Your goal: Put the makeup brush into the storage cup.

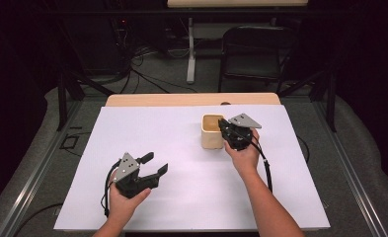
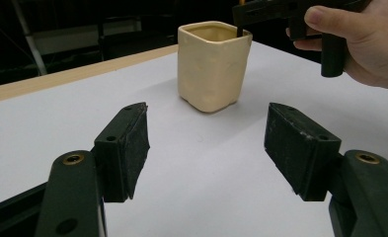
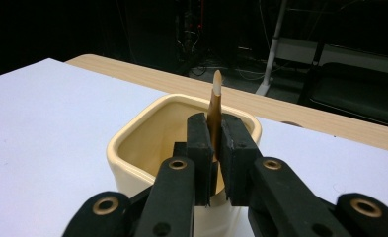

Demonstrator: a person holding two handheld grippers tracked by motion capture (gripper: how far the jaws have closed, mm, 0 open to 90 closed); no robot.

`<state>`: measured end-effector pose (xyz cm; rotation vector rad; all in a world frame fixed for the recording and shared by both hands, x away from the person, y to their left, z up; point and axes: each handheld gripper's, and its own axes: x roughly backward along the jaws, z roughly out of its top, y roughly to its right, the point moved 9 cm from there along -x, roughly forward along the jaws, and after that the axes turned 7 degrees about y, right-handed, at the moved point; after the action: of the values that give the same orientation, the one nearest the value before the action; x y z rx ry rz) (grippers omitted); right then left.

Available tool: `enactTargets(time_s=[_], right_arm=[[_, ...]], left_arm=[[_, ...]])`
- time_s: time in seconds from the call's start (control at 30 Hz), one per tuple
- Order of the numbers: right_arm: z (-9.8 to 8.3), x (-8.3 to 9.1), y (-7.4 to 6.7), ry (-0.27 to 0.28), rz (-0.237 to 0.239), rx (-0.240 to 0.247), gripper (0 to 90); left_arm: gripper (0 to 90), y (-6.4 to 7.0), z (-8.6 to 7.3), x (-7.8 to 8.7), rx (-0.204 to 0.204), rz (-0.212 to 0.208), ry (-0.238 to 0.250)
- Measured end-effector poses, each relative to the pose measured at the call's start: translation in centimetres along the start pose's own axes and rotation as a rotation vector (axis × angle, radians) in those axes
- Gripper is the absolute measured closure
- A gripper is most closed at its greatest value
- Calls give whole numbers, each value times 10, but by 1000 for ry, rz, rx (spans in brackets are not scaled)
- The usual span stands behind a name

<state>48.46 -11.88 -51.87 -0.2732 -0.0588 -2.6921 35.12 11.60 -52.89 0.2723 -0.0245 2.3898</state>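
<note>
The room around the work was dark: in the high view a grey floor ran behind the tabletop, with loose cables and a white table leg at the upper centre of the frame and a black folding chair at the upper right. The tabletop itself was pale wood along its far edge, and a large white sheet covered nearly all of it, filling the middle and lower frame.

On the sheet, right of centre in the high view, stood a cream ceramic pot with a squared, rounded-corner mouth, upright. The right hand-held gripper sat against the pot's right rim, held by the right hand, its cable trailing down the frame. The left hand-held gripper lay at the lower left, well apart from the pot, with its jaws spread wide and nothing between them.

The right gripper view showed what the high view could not: the right hand-held gripper had its jaws clamped on a thin brown stick with a pale pointed tip, standing upright over the pot's open mouth. The left gripper view looked along the open left hand-held gripper at the pot from the side, upper centre of the frame, showing its smooth walls and rounded base, with the stick's lower end dipping inside the rim at the upper right.
</note>
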Motion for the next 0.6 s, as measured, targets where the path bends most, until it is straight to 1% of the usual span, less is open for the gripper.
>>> enactTargets(time_s=[0.43, 0.53, 0.6], right_arm=[[-1, 0, 0, -4, 6, -2, 830], [0, -1, -1, 3, 21, -10, 708], [1, 0, -2, 7, 28, -14, 654]], left_arm=[[338, 0, 0, 0, 1, 0, 1], [338, 0, 0, 0, 2, 0, 1], [338, 0, 0, 0, 2, -1, 1]])
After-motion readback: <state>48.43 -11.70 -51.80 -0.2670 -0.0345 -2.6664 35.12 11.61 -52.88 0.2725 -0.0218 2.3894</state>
